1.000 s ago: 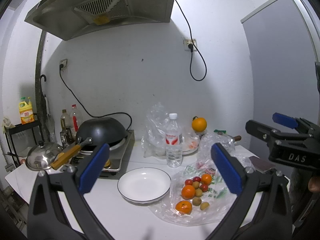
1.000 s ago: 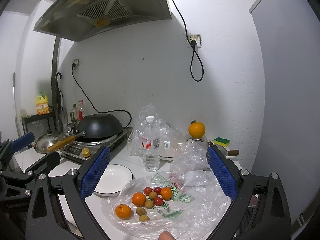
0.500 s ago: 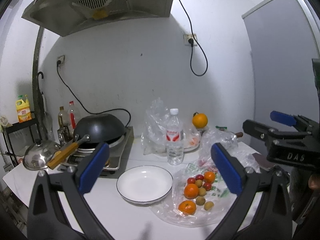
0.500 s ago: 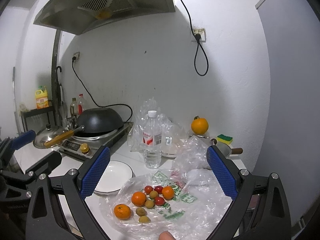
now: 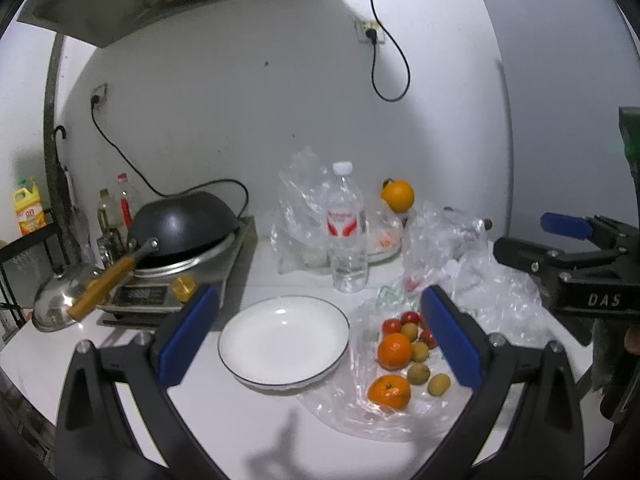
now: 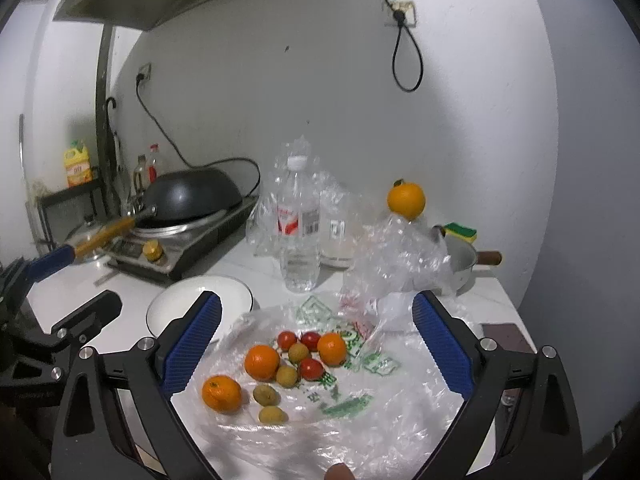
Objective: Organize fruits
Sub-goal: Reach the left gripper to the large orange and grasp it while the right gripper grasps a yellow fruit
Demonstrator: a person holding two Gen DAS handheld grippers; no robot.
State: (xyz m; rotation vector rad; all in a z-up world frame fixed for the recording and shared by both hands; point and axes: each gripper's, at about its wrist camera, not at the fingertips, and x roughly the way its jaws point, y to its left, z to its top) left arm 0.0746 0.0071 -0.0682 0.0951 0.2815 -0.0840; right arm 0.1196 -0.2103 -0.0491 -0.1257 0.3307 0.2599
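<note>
Both grippers, left gripper (image 5: 320, 336) and right gripper (image 6: 316, 342), spread and empty, have dipped nearer the counter (image 5: 224, 408). Fruits (image 6: 276, 364) now lie between the right one's fingers, so picking looks next.

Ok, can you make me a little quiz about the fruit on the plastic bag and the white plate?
1. True or false: the round white plate already holds fruit.
2. How many orange tangerines lie on the clear plastic bag? A) one B) three C) five
3. Fill in: the left gripper and right gripper both have their blue pads ____.

Key: 1 false; 2 B; 3 open (wide apart, holding nothing).
</note>
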